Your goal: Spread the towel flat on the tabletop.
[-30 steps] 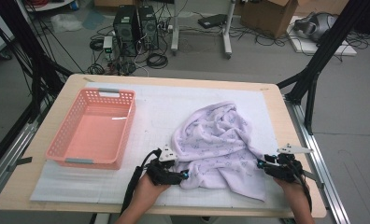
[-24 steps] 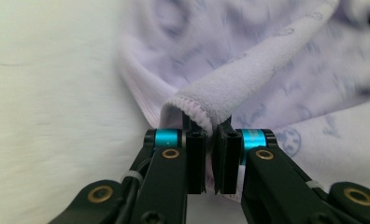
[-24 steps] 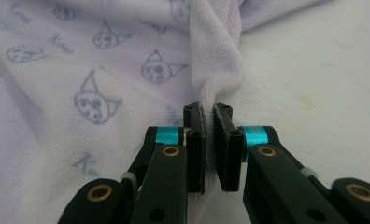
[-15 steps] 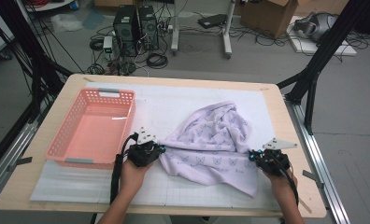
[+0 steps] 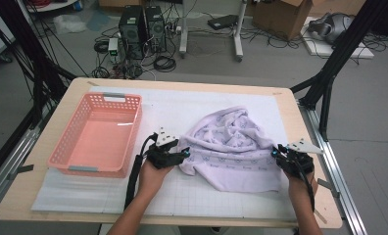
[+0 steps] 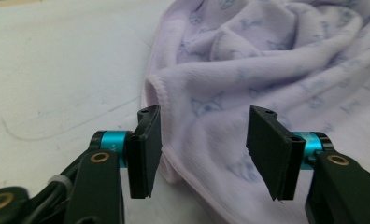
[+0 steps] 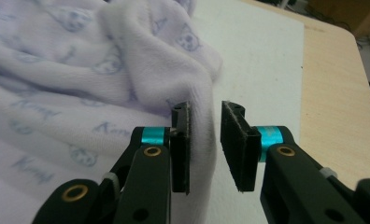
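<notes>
A lilac towel [image 5: 231, 147] with a small printed pattern lies crumpled on the white mat [image 5: 182, 105]. My left gripper [image 5: 182, 154] is at its left hem. In the left gripper view the gripper [image 6: 202, 149] has just been opening, and the towel [image 6: 276, 60] hem lies loose between the wide-apart pads. My right gripper [image 5: 275, 154] is at the towel's right edge. Its jaws [image 7: 205, 144] have also just been opening. A fold of the towel [image 7: 80, 79] hangs between them against the left pad, with a gap to the right pad.
A pink plastic basket [image 5: 133, 132] stands empty on the left of the mat, close to my left gripper. The wooden table [image 5: 309, 196] ends just right of my right hand. Computers, cables and boxes lie on the floor beyond the far edge.
Both grippers carried the towel's near edge further up the table, the left one also moving left. Both jaws then let go, and the towel lies flatter and wider.
</notes>
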Tool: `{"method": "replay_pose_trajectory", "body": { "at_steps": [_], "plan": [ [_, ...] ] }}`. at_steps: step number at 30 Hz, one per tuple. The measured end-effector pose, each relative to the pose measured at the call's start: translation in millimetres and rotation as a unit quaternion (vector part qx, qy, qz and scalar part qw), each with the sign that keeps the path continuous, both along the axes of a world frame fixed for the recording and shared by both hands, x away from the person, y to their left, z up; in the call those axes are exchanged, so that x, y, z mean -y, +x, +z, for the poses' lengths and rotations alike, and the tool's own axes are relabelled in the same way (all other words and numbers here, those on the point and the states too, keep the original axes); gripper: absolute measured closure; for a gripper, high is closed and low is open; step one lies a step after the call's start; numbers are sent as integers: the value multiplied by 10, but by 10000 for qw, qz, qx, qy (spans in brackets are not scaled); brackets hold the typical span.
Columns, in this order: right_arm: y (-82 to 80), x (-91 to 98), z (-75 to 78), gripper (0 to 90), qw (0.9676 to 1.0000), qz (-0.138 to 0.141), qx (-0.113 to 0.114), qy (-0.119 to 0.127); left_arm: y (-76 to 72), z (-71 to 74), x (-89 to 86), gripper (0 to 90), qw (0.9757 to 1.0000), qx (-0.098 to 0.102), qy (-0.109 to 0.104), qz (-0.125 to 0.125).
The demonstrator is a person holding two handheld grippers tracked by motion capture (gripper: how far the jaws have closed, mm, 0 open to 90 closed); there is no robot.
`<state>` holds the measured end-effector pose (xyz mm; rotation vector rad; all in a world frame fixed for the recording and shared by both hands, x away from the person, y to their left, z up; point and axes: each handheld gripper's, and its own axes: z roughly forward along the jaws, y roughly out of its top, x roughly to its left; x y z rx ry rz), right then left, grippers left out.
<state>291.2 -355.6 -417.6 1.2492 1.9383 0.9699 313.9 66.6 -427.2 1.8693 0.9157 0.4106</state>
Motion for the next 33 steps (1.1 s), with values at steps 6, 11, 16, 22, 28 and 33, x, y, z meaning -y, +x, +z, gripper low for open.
{"method": "replay_pose_trajectory", "body": {
  "at_steps": [6, 11, 16, 22, 28, 33],
  "plan": [
    [-239, 95, 14, 701, 9998, 178, -52, 30, -334, -117, -157, 501, 9995, -136, 101, -251],
    [-343, 171, -28, 680, 9998, 143, -124, 110, -461, -220, -194, 658, 9969, -484, 3, -619],
    [-359, 138, -37, 671, 9995, 194, -188, 147, -421, -232, 47, 599, 9933, -641, 98, -957],
    [-357, 88, -72, 657, 9988, 388, -300, 73, -272, -219, 380, 499, 9921, -721, 518, -889],
    [-323, -4, -168, 608, 9963, 588, -619, 41, -264, -190, 499, 752, 9927, -481, 972, -531],
    [-322, -33, -185, 601, 9954, 669, -681, -5, -347, -132, 178, 822, 9930, -810, 582, -634]
  ]
}}
